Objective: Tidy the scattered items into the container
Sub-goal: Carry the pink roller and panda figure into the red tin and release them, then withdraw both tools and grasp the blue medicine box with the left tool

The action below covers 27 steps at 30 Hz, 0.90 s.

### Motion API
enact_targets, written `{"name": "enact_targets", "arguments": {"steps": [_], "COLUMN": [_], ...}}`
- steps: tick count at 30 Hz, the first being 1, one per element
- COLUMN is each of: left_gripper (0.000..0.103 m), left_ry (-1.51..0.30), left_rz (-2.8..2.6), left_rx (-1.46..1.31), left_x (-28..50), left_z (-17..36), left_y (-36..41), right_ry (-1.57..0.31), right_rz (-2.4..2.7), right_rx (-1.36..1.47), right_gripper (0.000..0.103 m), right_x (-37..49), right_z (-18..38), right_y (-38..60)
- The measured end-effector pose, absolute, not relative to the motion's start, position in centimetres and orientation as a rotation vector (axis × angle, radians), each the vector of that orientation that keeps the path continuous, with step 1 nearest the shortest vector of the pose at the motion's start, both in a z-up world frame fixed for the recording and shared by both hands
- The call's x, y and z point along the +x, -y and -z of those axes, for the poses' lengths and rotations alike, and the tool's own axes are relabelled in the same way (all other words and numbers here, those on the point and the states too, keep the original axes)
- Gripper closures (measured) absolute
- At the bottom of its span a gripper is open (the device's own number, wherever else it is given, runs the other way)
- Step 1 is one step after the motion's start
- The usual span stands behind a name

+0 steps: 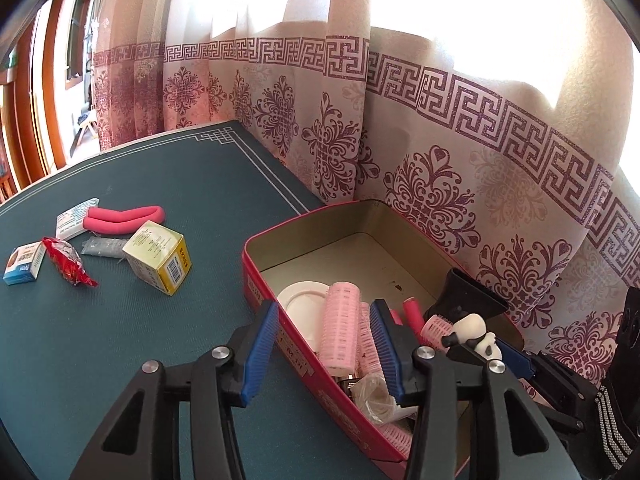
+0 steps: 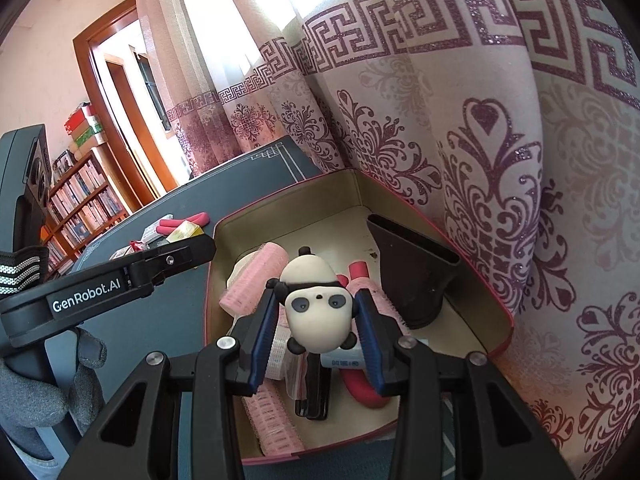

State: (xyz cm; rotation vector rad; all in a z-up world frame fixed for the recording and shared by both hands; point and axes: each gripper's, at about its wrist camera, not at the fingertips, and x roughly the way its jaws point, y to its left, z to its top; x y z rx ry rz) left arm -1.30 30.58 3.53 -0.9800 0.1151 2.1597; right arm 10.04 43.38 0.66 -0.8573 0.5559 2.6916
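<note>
The red tin [image 2: 472,276], a rounded-corner metal box with a dull gold inside, sits at the tabletop [image 1: 120,340] edge, right against the patterned curtain [image 1: 440,184]. It's already stuffed with ridged pink hair rollers [image 1: 343,322], a smooth red foam tube [image 2: 360,394], a black flared nozzle [image 2: 412,272] and a white round dish [image 1: 300,300].

The right tongs [image 2: 316,312] have their ribbed blue pads pressed on a smooth, rounded panda figure [image 2: 318,312], hanging over the tin. The left tongs [image 1: 326,350] are partly open and hold nothing, straddling the tin's near wall.

Still out on the textured teal mat: a yellow-green carton [image 1: 160,256], a pink foam roller [image 1: 126,219], a crinkly red wrapper [image 1: 68,266], a small blue box [image 1: 24,266], a white packet [image 1: 74,218] and a grey packet [image 1: 104,248]. Plenty of bare mat around them.
</note>
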Motion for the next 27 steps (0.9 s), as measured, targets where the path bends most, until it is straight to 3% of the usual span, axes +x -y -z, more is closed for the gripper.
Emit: {"name": "enact_targets", "arguments": {"steps": [2, 4, 5, 27], "left_gripper": [0.052, 0.036, 0.031, 0.031], "left_ry": [-0.115, -0.1, -0.089, 0.073], "left_rz": [-2.168, -2.17, -2.176, -2.3], "left_rx": [-0.981, -0.992, -0.996, -1.168], "left_x": [-1.2, -1.3, -1.3, -4.1], "left_z": [-3.4, -3.2, -3.0, 0.3], "left_y": [-30.2, -29.6, -29.2, -19.4], "right_ry": [-0.563, -0.558, -0.555, -0.454], "right_rz": [-2.688, -2.683, -2.684, -2.77], "right_rx": [-0.85, -0.83, -0.822, -0.876], "right_gripper": [0.052, 0.038, 0.037, 0.031], "right_x": [10.0, 10.1, 10.2, 8.2], "right_z": [-0.8, -1.1, -1.3, -2.2], "right_y": [-43.5, -43.4, -43.4, -38.3]}}
